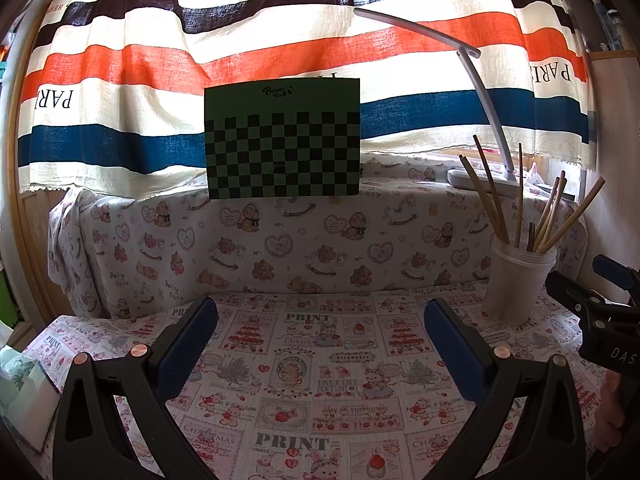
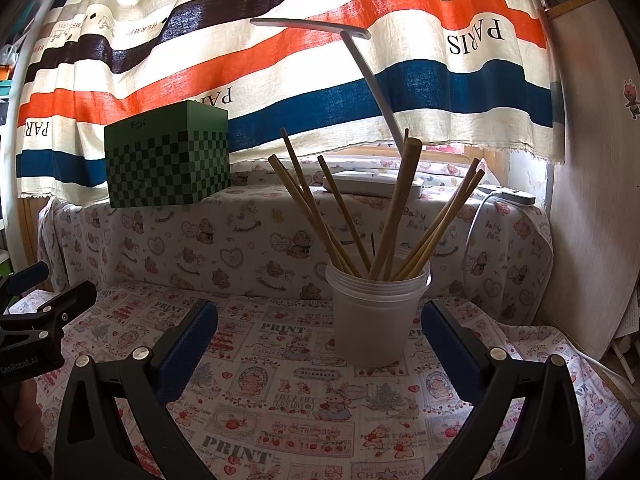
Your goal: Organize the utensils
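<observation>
A translucent white plastic cup (image 2: 374, 320) stands upright on the printed tablecloth, with several wooden chopsticks (image 2: 394, 208) fanned out inside it. In the left wrist view the same cup (image 1: 516, 288) and chopsticks (image 1: 494, 196) sit at the right. My right gripper (image 2: 320, 316) is open, its blue-padded fingers wide apart, and the cup stands just beyond them, right of centre. My left gripper (image 1: 320, 314) is open too, with nothing between its fingers and only cloth below. The right gripper's body (image 1: 608, 316) shows at the right edge of the left view.
A green checkered box (image 1: 282, 138) sits on the raised, cloth-covered ledge behind the table. A white desk lamp (image 2: 372, 184) arches over the ledge near the cup. A striped curtain (image 1: 280, 40) hangs behind. A wooden panel (image 2: 584, 220) borders the right side.
</observation>
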